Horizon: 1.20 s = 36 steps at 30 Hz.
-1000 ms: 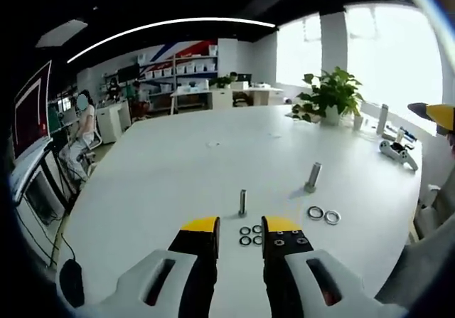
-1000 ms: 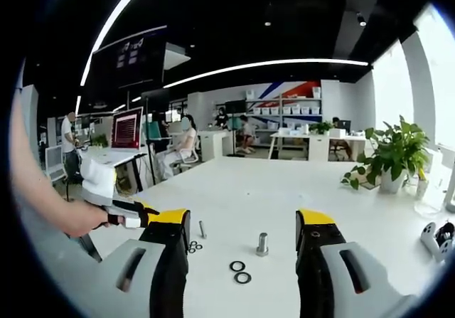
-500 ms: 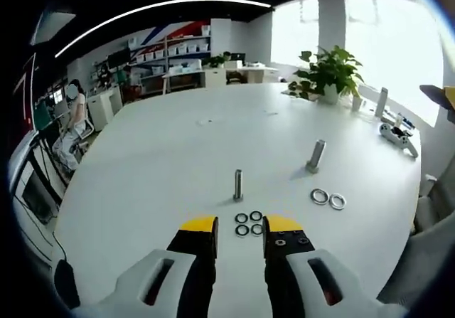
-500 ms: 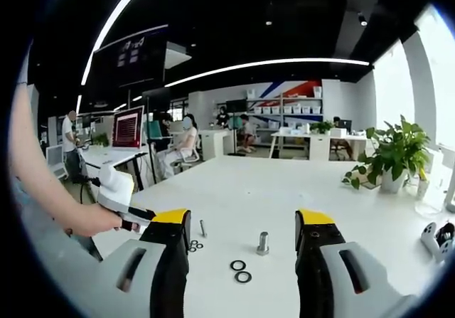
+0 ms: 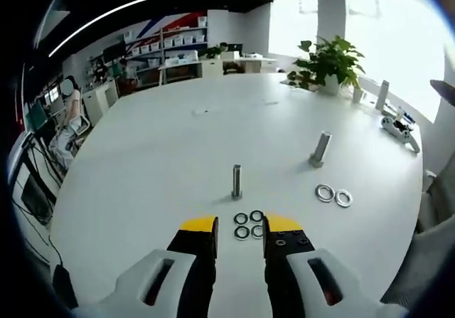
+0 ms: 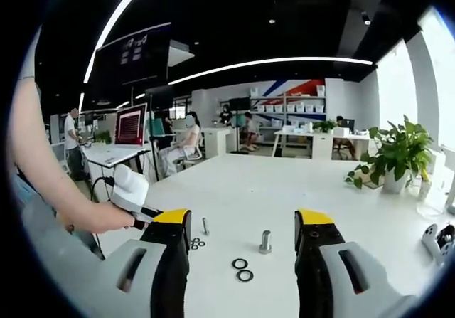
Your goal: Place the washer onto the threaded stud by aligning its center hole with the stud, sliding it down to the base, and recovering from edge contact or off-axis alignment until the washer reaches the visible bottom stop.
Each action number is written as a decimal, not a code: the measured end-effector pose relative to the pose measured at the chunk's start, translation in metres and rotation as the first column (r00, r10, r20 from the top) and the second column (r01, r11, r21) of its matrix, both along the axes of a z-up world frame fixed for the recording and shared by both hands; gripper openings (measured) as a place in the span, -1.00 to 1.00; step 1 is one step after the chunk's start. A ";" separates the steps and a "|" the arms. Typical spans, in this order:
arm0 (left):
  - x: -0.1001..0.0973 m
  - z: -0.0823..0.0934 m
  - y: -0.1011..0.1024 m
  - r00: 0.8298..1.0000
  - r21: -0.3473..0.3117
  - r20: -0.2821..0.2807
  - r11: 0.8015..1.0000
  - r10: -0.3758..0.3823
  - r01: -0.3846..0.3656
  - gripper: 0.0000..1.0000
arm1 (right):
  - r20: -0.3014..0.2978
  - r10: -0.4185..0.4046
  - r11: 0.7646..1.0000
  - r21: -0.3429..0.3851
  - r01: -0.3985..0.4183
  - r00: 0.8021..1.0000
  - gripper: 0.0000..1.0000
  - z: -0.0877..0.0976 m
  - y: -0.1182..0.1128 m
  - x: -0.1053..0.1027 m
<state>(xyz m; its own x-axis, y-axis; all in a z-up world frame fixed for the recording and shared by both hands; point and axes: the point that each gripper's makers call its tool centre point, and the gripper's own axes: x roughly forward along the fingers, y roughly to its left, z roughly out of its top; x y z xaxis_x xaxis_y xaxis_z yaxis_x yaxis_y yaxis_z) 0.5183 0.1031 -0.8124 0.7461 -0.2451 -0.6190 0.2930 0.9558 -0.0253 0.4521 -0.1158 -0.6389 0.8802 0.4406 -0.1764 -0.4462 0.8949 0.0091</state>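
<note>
A thin threaded stud (image 5: 237, 181) stands upright on the white table (image 5: 163, 147). Several small washers (image 5: 249, 225) lie just in front of it, right ahead of my left gripper (image 5: 239, 227), whose yellow-tipped jaws stand open a small gap apart and hold nothing. A thicker stud (image 5: 320, 149) stands to the right with two larger washers (image 5: 333, 195) near it. In the right gripper view the thin stud (image 6: 205, 225), small washers (image 6: 195, 243), thick stud (image 6: 265, 241) and two larger washers (image 6: 242, 269) lie between my right gripper's (image 6: 242, 222) wide open, empty jaws. The left gripper (image 6: 135, 193) shows there, in a hand.
A potted plant (image 5: 325, 63) stands at the table's far right and a game controller (image 5: 399, 128) lies near the right edge. A person's arm (image 6: 50, 183) crosses the left of the right gripper view. Desks, shelves and seated people are beyond the table.
The left gripper view has tilted down and risen, so the studs and washers sit higher on the table in it. The left gripper rose a little in the right gripper view. Nothing on the table moved.
</note>
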 end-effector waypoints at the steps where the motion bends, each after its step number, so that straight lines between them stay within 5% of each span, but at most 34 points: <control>1: 0.001 -0.001 0.000 1.000 0.002 -0.002 1.000 0.001 -0.001 -0.54 | -0.001 0.001 1.000 -0.001 -0.001 1.000 0.21 0.000 0.000 0.000; 14: 0.009 -0.016 0.002 0.999 0.020 -0.048 1.000 -0.006 0.007 -0.55 | -0.006 0.004 1.000 -0.006 -0.004 1.000 0.18 -0.002 0.001 0.000; 36: 0.008 -0.034 -0.013 0.981 0.118 -0.160 0.985 -0.106 0.125 -0.60 | -0.020 0.009 1.000 -0.016 -0.009 1.000 0.14 -0.007 0.002 0.000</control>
